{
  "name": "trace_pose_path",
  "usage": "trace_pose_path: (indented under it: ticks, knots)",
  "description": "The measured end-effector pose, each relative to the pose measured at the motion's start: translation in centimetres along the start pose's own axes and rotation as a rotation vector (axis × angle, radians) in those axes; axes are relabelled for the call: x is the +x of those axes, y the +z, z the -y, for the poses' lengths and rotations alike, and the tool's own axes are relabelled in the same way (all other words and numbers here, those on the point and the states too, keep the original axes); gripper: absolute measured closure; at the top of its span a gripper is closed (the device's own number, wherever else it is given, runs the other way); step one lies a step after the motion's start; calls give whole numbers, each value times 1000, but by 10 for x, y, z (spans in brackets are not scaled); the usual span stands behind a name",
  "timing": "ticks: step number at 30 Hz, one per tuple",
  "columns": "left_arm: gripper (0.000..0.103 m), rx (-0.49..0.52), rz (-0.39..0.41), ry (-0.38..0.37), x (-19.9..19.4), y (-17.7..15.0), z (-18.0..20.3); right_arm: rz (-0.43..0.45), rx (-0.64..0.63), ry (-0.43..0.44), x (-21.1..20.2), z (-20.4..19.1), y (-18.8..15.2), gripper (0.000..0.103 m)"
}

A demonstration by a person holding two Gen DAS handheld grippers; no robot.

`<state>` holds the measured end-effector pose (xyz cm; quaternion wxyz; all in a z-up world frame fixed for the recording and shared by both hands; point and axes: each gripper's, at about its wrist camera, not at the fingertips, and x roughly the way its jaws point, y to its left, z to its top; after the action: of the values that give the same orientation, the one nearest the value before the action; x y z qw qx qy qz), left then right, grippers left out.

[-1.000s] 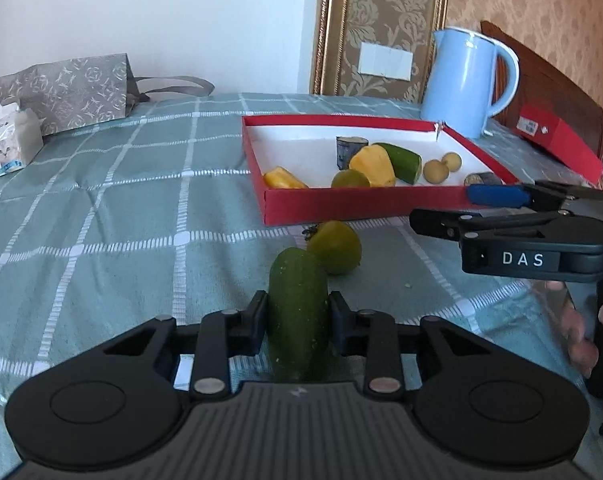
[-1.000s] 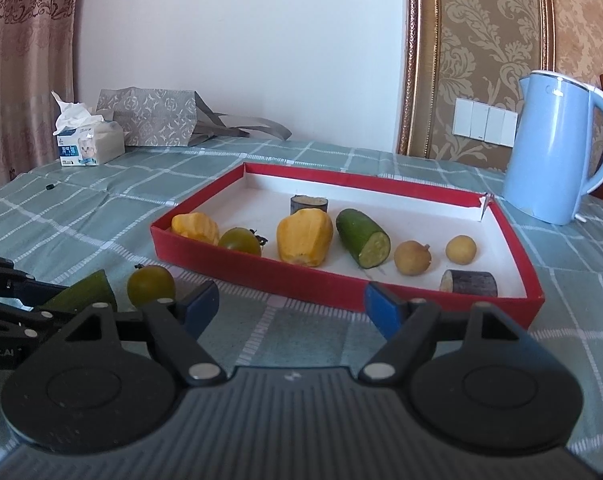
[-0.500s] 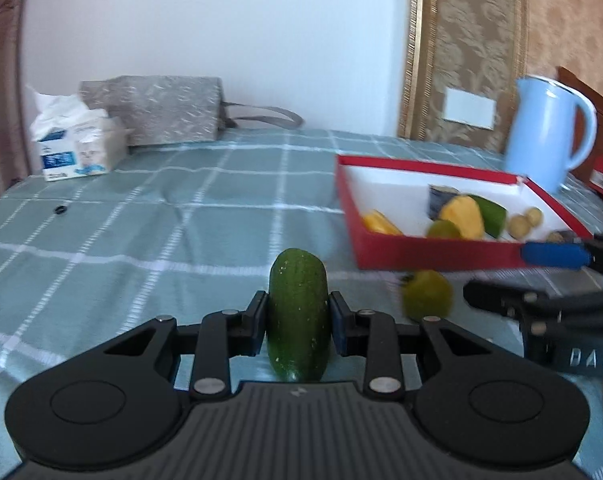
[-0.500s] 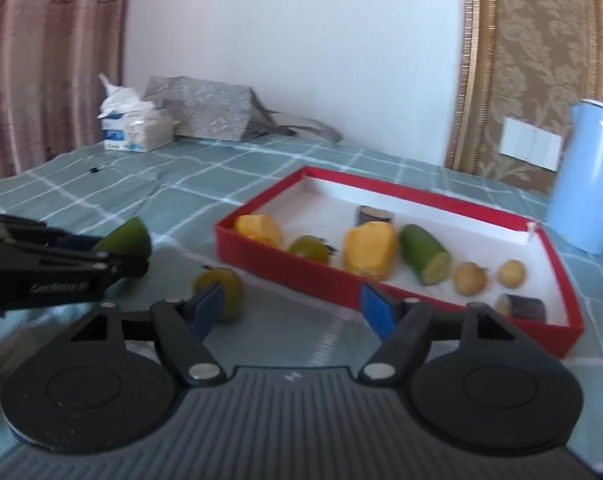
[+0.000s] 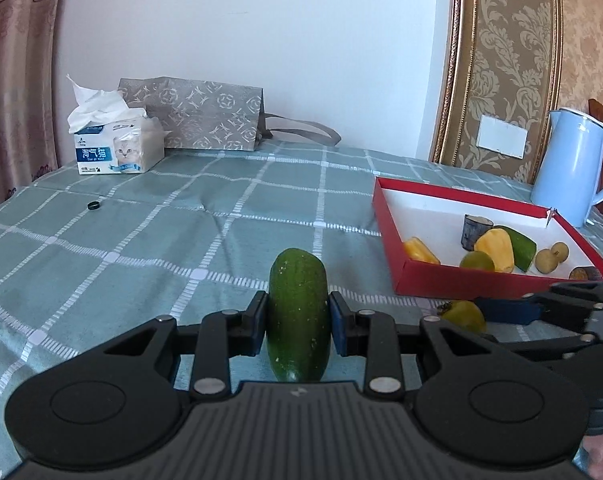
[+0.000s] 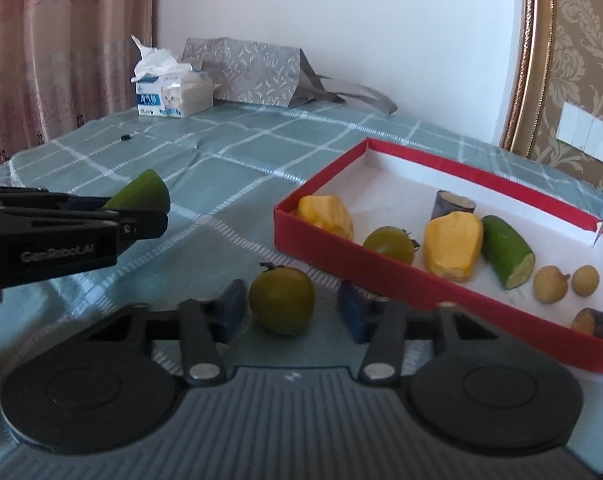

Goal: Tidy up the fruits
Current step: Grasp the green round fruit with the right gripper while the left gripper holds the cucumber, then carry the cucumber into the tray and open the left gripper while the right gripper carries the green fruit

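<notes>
My left gripper [image 5: 298, 322] is shut on a green cucumber piece [image 5: 297, 312] and holds it above the tablecloth; it also shows in the right wrist view [image 6: 145, 196]. My right gripper [image 6: 291, 308] is open, its jaws on either side of a green tomato [image 6: 282, 299] that lies on the cloth in front of the red tray [image 6: 381, 268]; the pads do not touch it. The tomato also shows in the left wrist view [image 5: 463, 316]. The tray [image 5: 393, 240] holds yellow pieces, another green tomato, a cucumber piece, small round fruits and dark stubs.
A blue kettle [image 5: 573, 172] stands behind the tray. A tissue box [image 5: 115, 148] and a grey paper bag [image 5: 205, 120] are at the table's far side. A small black ring [image 5: 94, 205] lies on the cloth. A curtain hangs at the left.
My left gripper has swung left, away from the tray, with the cucumber piece in it. My right gripper has moved down and left, and now straddles the green tomato.
</notes>
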<state>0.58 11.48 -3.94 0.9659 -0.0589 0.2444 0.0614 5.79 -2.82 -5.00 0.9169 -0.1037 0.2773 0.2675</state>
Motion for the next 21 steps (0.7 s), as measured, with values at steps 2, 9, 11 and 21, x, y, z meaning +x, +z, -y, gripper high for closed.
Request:
trace_pose_path:
  ticks: [2,9,11,21]
  knots:
    - [72,1,-2,-2,0,0,1,-7,-1,9,3,-1,1,71]
    - [72,21,-10,-11,2,-2,5,20,9,-40,-2,1,0,71]
    - [72,23,-18,-22,3,-3,6,43,20,-67,-12,7,-3,71]
    - [72,31,-57,-85,8,-4,28,118,195,-280,-66,85,-32,71]
